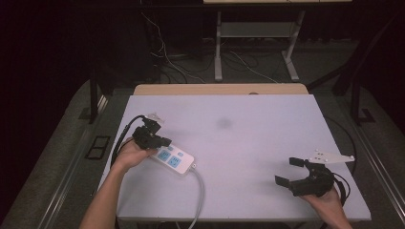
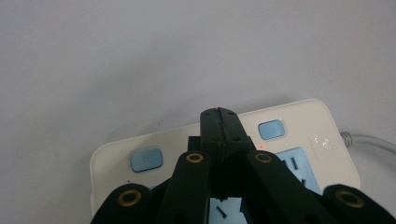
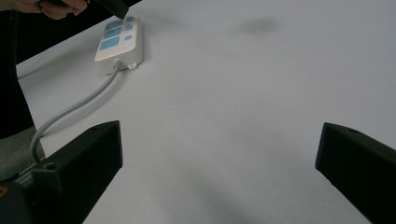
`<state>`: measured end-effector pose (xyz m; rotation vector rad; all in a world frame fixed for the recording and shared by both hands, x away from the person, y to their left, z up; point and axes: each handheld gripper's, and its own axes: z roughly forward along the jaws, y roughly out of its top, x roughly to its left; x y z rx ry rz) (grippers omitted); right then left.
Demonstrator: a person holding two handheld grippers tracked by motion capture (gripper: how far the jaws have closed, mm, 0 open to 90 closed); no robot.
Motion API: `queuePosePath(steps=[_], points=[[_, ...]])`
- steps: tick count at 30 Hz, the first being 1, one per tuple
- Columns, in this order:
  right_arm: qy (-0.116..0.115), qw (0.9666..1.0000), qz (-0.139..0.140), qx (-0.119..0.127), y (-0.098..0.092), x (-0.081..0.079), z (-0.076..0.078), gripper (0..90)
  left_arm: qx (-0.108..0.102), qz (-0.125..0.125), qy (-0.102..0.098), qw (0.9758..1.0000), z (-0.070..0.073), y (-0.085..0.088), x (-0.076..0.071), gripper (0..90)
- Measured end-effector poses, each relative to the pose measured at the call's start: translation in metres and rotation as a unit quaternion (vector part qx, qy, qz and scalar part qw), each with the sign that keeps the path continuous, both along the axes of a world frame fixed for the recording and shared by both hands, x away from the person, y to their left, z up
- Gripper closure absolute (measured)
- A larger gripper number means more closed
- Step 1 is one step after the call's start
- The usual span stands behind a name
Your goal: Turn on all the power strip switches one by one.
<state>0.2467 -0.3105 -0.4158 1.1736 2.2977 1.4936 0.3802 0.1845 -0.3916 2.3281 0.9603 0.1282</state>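
The left gripper, its black jaws pressed together with nothing between them, is held tip-down over a white plastic power strip with blue sockets and buttons, one blue button just beside the tip. A grey cable is trailed from the strip across the white table. Well apart, the right gripper is held wide and empty

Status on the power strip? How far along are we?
Done: left gripper has reached the power strip; a small red light glows by one blue switch.
In hand: its jaws, closed together, sit on the strip between the two switches.
Left: nothing plugged in; right gripper waits open, apart, over the table.
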Motion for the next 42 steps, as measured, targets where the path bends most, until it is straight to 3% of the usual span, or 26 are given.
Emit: queuePosePath(steps=[15, 28, 35, 38, 42], points=[[0.000, 1.0000, 0.000, 0.002, -0.001, 0.000, 0.000, 0.5, 0.004, -0.009, 0.010, 0.9999, -0.010, -0.006, 0.004, 89.4], [0.001, 1.0000, -0.001, 0.003, -0.002, 0.000, 0.000, 0.5, 0.000, -0.007, 0.012, 0.9999, -0.010, -0.005, 0.004, 89.4], [0.000, 1.0000, 0.000, 0.002, -0.001, 0.000, 0.000, 0.5, -0.005, -0.005, 0.014, 0.9999, -0.012, -0.004, 0.004, 89.4], [0.000, 1.0000, -0.001, 0.000, -0.001, 0.000, 0.000, 0.5, -0.019, 0.003, 0.019, 0.9996, -0.014, -0.001, 0.004, 89.5], [0.001, 1.0000, -0.002, -0.001, -0.002, 0.000, 0.000, 0.5, -0.017, 0.001, 0.022, 0.9996, -0.014, -0.001, 0.005, 89.6]])
